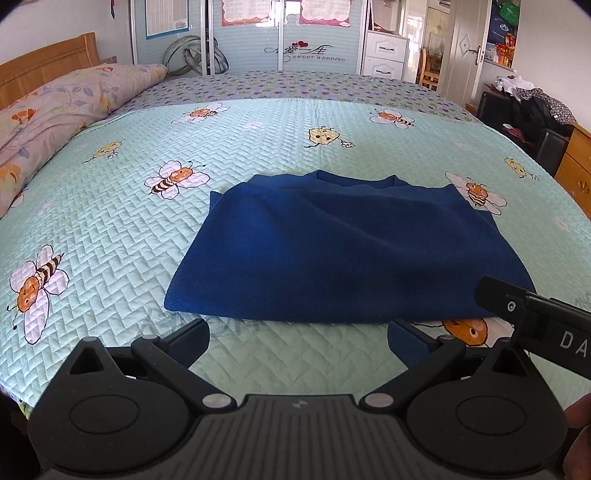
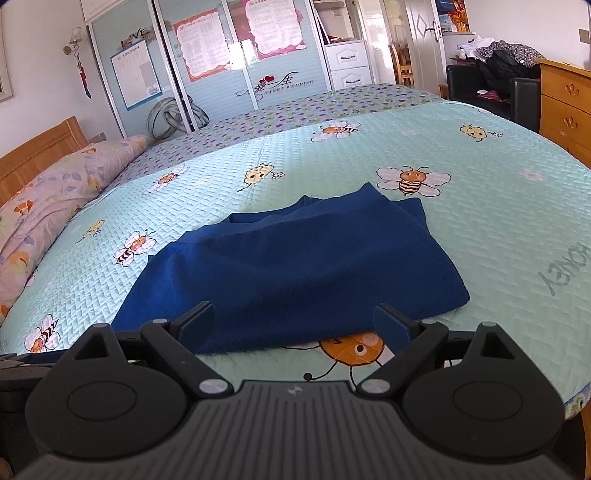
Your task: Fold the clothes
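A dark blue garment (image 1: 340, 251) lies folded into a flat rectangle on the bed, its collar at the far edge. It also shows in the right wrist view (image 2: 295, 273). My left gripper (image 1: 299, 343) is open and empty, just short of the garment's near edge. My right gripper (image 2: 295, 325) is open and empty, with its fingertips at the garment's near edge. Part of the right gripper (image 1: 532, 314) shows at the right of the left wrist view, by the garment's near right corner.
The bed has a light green quilted cover (image 1: 258, 147) printed with bees. A folded floral quilt (image 1: 55, 110) lies along the wooden headboard at left. A wardrobe (image 1: 251, 33) stands beyond the bed. A wooden dresser (image 2: 565, 103) and black chair (image 2: 491, 92) stand at right.
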Demonstrator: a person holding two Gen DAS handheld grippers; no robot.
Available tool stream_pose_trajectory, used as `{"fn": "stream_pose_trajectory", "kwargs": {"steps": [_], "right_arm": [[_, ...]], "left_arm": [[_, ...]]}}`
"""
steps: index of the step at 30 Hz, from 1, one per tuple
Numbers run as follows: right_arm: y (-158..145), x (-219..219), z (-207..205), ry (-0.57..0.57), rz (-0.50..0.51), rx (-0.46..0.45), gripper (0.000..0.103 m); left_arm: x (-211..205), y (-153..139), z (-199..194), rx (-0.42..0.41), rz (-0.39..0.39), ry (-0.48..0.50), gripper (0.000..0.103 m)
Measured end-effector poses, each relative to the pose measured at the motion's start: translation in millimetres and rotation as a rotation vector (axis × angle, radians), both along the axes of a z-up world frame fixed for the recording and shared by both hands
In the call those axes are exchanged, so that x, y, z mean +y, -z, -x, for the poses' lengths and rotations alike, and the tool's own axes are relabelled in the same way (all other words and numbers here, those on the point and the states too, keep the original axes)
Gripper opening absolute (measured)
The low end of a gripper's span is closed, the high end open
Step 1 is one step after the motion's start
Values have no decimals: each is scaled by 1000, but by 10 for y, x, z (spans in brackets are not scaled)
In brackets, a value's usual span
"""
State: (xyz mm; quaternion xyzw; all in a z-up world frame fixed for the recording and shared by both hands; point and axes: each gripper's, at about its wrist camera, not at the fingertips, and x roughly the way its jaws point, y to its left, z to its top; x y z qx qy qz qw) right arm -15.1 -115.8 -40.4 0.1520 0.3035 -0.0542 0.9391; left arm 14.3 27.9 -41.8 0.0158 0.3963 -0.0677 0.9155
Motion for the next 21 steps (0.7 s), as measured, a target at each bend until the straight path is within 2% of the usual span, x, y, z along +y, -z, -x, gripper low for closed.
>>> {"fn": "stream_pose_trajectory", "kwargs": {"steps": [21], "right_arm": [[23,3,8,1,-8,3,93]], "left_arm": [[5,24,22,-1,-2,-1,102]]}}
